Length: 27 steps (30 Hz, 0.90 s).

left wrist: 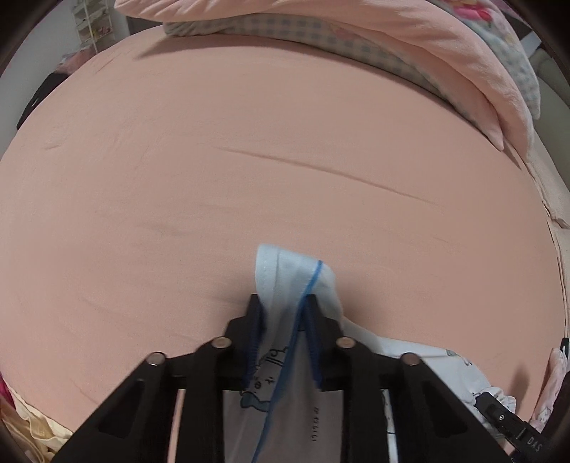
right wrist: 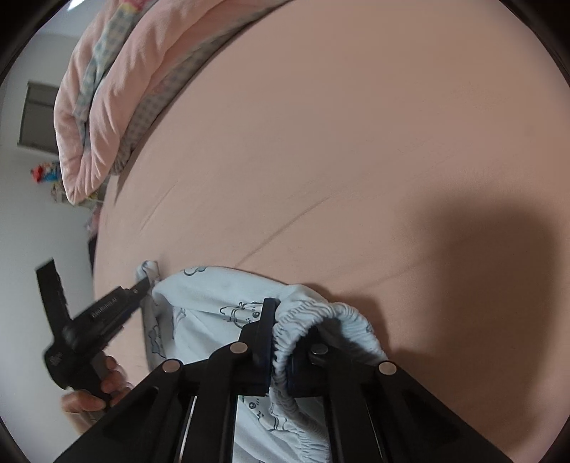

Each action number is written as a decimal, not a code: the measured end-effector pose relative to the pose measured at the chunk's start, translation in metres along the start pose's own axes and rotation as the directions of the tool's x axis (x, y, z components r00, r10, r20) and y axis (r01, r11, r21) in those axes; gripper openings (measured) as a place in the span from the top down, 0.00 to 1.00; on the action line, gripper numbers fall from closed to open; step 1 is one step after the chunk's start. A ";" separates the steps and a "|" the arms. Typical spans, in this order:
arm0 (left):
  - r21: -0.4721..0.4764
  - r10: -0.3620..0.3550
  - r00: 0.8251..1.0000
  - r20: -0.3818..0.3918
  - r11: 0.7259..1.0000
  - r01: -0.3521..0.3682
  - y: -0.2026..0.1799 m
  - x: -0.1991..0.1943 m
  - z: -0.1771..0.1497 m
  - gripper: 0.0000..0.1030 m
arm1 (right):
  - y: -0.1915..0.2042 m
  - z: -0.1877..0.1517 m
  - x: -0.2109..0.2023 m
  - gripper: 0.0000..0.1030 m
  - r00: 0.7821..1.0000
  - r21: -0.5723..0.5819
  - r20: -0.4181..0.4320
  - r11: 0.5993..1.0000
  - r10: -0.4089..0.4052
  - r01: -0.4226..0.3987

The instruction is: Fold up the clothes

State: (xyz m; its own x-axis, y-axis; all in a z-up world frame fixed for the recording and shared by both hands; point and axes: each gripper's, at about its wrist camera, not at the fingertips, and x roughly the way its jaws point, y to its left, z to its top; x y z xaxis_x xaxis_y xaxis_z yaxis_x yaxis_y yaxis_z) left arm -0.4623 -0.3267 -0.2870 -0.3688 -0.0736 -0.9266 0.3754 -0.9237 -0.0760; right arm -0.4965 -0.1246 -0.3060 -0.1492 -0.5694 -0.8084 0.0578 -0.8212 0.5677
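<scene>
A light blue garment [left wrist: 285, 270] printed with small cartoon animals lies on the pink bed sheet [left wrist: 249, 160]. My left gripper [left wrist: 283, 301] is shut on an edge of it that carries a dark blue seam line; the cloth sticks up past the fingertips. In the right wrist view the same garment [right wrist: 213, 295] shows its ruffled elastic waistband [right wrist: 320, 317], and my right gripper [right wrist: 290, 320] is shut on that band. The left gripper [right wrist: 144, 283], held by a person's hand [right wrist: 107, 384], pinches a corner of the cloth at the left. The right gripper's body [left wrist: 506, 420] shows at the lower right in the left wrist view.
A rolled pink quilt [left wrist: 445, 53] with a blue check lining lies along the far edge of the bed. Yellow cloth [left wrist: 32, 424] hangs at the near left edge. A white shelf [left wrist: 92, 25] stands beyond the bed. A dark shadow [right wrist: 481, 256] falls on the sheet at the right.
</scene>
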 end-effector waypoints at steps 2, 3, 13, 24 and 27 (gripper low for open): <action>0.021 0.003 1.000 0.002 1.000 -0.003 -0.003 -0.002 -0.001 0.90 | 0.008 -0.002 -0.001 1.00 0.999 -0.035 0.017 0.999 -0.039 0.039; 0.033 0.007 1.000 0.005 0.999 -0.007 -0.003 -0.004 -0.001 0.91 | 0.012 -0.003 -0.002 1.00 0.997 -0.058 0.030 0.996 -0.065 0.067; -0.019 -0.012 1.000 0.006 1.000 0.012 0.028 -0.019 0.003 0.92 | 0.029 0.011 -0.022 1.00 0.942 -0.224 0.182 0.921 -0.282 0.319; -0.015 0.003 1.000 0.020 1.000 -0.003 0.060 -0.013 0.029 0.92 | 0.024 0.036 -0.028 1.00 0.912 -0.291 0.251 0.874 -0.324 0.390; -0.019 0.009 0.999 0.032 1.000 -0.008 0.056 -0.015 0.037 0.92 | 0.031 0.044 -0.031 1.00 0.904 -0.299 0.268 0.864 -0.333 0.406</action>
State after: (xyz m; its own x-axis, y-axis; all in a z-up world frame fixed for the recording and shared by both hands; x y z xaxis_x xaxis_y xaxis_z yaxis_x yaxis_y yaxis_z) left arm -0.4669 -0.3913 -0.2641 -0.3928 -0.0938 -0.9148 0.3946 -0.9157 -0.0755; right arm -0.5332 -0.1305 -0.2567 -0.4188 -0.2315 -0.8781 0.2843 -0.9518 0.1154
